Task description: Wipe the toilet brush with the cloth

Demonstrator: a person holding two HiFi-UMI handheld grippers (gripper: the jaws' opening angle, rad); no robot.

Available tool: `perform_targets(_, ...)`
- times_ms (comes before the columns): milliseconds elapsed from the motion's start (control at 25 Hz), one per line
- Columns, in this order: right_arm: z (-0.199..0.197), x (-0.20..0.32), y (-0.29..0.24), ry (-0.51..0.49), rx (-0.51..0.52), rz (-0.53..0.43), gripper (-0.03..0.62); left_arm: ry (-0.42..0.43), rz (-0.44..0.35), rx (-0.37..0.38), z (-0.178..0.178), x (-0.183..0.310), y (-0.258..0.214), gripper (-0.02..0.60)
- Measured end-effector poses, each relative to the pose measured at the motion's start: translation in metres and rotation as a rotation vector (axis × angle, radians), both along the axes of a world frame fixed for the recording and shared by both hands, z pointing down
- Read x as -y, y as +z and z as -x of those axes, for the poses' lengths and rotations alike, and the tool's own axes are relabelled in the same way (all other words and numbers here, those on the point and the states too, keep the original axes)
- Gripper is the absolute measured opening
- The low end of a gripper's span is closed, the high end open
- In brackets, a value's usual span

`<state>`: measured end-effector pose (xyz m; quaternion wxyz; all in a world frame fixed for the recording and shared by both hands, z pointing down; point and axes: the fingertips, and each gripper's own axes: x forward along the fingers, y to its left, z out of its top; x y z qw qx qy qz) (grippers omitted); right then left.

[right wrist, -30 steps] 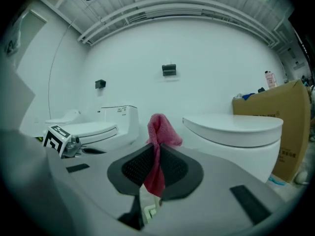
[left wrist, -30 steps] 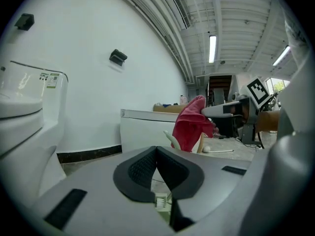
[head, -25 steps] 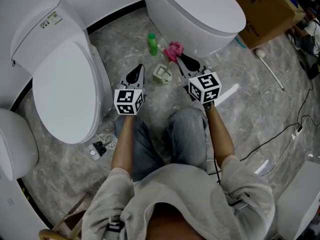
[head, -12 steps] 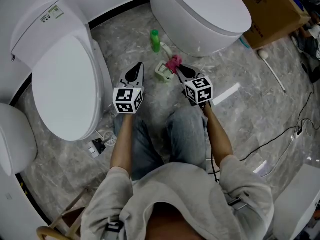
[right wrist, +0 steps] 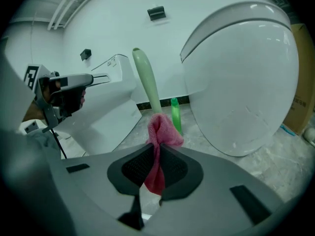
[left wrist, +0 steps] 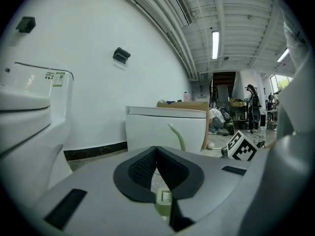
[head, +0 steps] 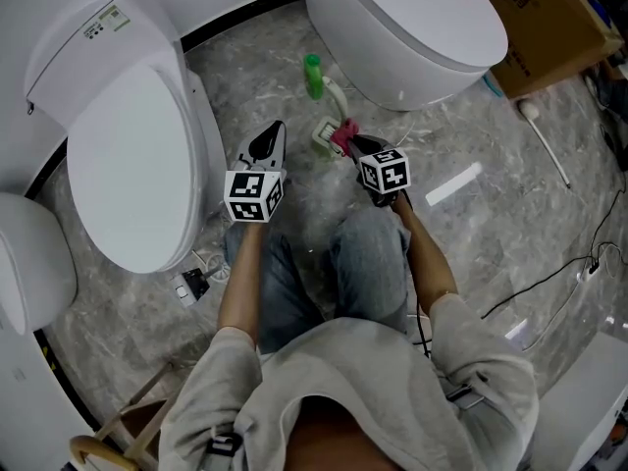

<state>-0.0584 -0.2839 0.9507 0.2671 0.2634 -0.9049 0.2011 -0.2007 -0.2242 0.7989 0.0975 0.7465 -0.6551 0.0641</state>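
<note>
Toilet brush: the pale green, long-handled plastic toilet brush (right wrist: 146, 77) stands on the grey marble floor (head: 491, 214) between the two white toilets, its long axis near upright with a slight lean.
Holder: the brush's lower end sits in a small pale green square holder (head: 322, 139); the bristle head is hidden, so I cannot tell how deep it sits.
Right gripper: the right gripper (right wrist: 155, 154) is clamped on a pink knitted cloth (right wrist: 162, 132), which bunches above the pads and hangs below them.
Key relation: the brush handle lies straight ahead of the right jaws, rising from just behind the bunched cloth. Whether the cloth touches it I cannot tell.
Left gripper: the left gripper (left wrist: 156, 150) has its pads pressed together with nothing gripped. It hangs to the left of the holder, apart from it.
Nearer hand: the right gripper is nearer, so the wipe is likely its job, up or down along the handle. The left could steady the handle but would have to open first.
Risk: the light holder may tip if the cloth pushes sideways.
Nearby: a slim green plastic bottle (head: 313, 75) stands upright past the holder, near the far toilet (head: 412, 27).
</note>
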Motion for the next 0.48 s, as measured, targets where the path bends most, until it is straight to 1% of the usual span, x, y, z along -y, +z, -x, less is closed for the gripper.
perform_targets(120, -0.001, -0.002, 0.016, -0.005, -0.025, 0.033, 0.058, -0.007, 0.005, 0.007, 0.003, -0.001, 0.0, 0.02)
perform_targets(240, -0.001, -0.004, 0.02, -0.015, -0.035, 0.039, 0.058, -0.016, 0.006, 0.009, 0.006, -0.003, 0.0, 0.02)
perform_targets(360, -0.005, -0.007, 0.011, -0.02, -0.027, 0.018, 0.058, -0.013, 0.002, 0.008, 0.004, -0.004, -0.001, 0.02)
perform_targets(480, -0.009, -0.008, -0.016, -0.017, 0.009, -0.034, 0.058, -0.005, -0.006, 0.005, 0.001, -0.005, -0.004, 0.02)
